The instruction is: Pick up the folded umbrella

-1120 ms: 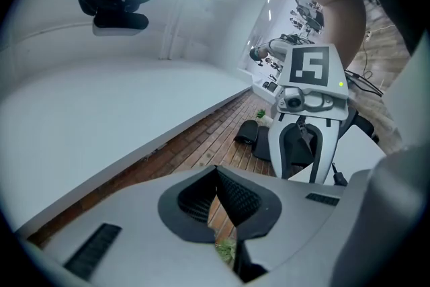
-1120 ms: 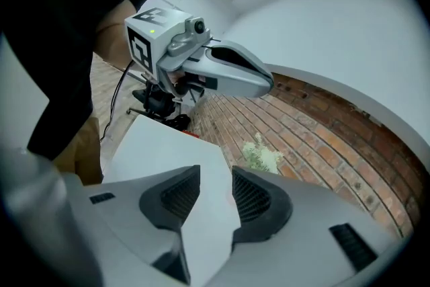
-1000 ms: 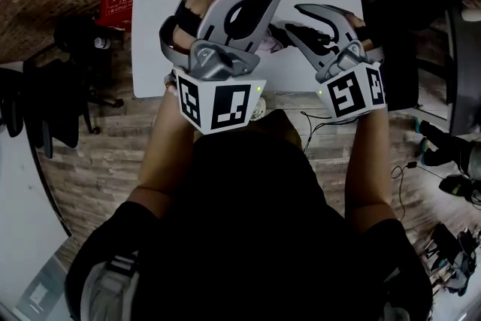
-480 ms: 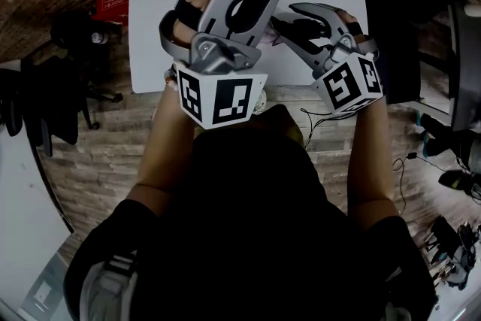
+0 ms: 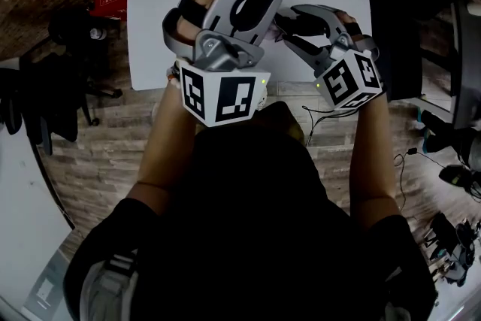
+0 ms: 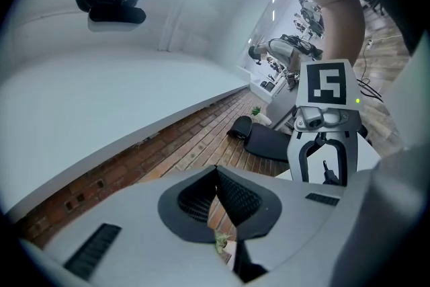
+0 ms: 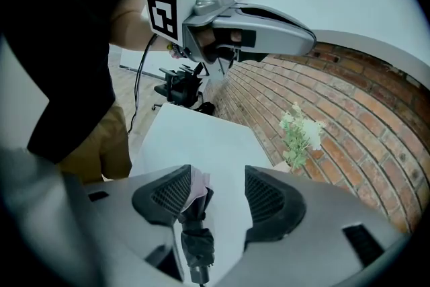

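Folded umbrella (image 7: 195, 228): compact type with pale pink canopy cloth gathered above a dark wrapped end and a short dark stub. It lies flat on the white desk (image 7: 201, 138) at the lower centre of the right gripper view. In the head view the grippers cover it.

Handling, judged: light. A stiff shaft runs under soft, loose fabric that may slide or bunch when squeezed. The firmer dark wrapped section is the better place to take hold, across its width; the pink folds are the poorer one. Not fragile.

Right tongs (image 7: 216, 185): jaws apart, having just been opening. The umbrella lies between them, close against the pad at frame left. Whether it touches that pad cannot be told. The other pad is well clear, so nothing is clamped.

Left tongs (image 6: 216, 171): tips together, nothing between them, held level off the desk.

Containers: none shows on the desk. A white-flowered plant (image 7: 299, 131) stands at the desk's far edge, right of centre, with its base hidden behind the tongs.

Beyond it is a brick wall (image 7: 363, 97).
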Available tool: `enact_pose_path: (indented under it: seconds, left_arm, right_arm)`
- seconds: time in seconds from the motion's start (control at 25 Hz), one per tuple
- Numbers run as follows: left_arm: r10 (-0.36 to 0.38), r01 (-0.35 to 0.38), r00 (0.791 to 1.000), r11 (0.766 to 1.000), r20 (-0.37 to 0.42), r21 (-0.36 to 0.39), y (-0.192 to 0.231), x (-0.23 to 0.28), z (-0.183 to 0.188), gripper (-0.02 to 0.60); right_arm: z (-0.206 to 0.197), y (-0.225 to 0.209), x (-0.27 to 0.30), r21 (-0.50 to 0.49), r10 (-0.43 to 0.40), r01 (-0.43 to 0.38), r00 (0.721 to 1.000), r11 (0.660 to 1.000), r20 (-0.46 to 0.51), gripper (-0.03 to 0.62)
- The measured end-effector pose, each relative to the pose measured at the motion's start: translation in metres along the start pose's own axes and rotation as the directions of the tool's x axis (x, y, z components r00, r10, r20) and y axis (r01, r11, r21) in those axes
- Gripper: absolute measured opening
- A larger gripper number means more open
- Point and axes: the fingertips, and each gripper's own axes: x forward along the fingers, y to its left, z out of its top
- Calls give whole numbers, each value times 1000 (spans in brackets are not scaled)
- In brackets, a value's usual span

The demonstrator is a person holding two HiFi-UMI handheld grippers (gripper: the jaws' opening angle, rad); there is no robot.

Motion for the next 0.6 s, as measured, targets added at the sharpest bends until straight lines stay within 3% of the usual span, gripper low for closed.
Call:
enact_pose_path:
  seconds: [0.6]
  left_arm:
    - [-20, 20, 999, 1000, -25, -7, -4, 1, -13, 14]
  right_arm:
    - [-29, 18, 22, 17, 109, -108, 991, 994, -71, 278]
